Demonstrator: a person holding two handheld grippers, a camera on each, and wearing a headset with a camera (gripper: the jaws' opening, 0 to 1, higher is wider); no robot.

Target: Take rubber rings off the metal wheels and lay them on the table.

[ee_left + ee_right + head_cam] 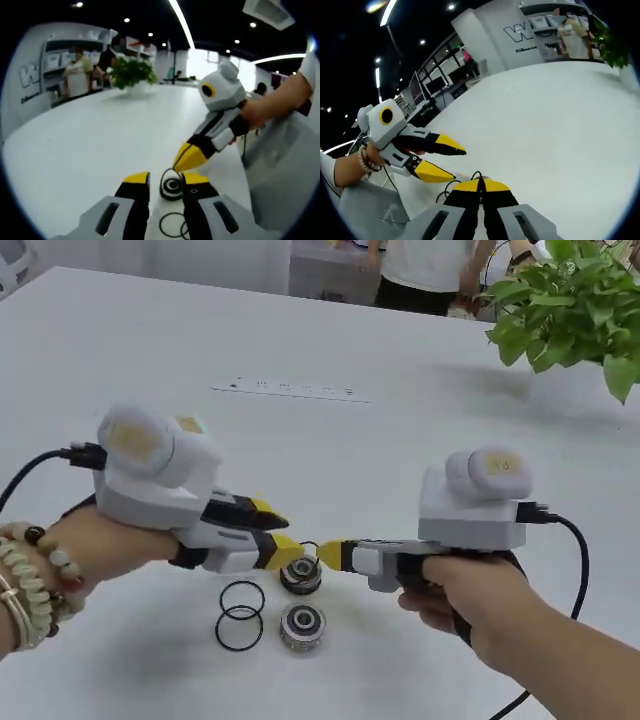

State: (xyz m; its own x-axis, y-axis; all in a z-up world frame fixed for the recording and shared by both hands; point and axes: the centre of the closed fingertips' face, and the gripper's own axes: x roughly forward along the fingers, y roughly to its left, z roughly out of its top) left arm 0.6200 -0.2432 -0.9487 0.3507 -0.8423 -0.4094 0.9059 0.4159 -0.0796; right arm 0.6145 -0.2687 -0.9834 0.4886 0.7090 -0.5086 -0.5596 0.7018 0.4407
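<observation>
Left gripper (279,531): fingers apart, nothing clamped. Two loose rings (240,612) lie flat on the table (400,440) just below these fingers, overlapping each other. A metal wheel (300,578) sits just beyond the left fingertips, in line with the gap between them in the left gripper view; contact cannot be confirmed. A second wheel (302,626) lies beside it, nearer the person. Right gripper (330,555): fingers pressed together on a thin rubber ring (163,175), which loops from these fingertips down to the first wheel.
</observation>
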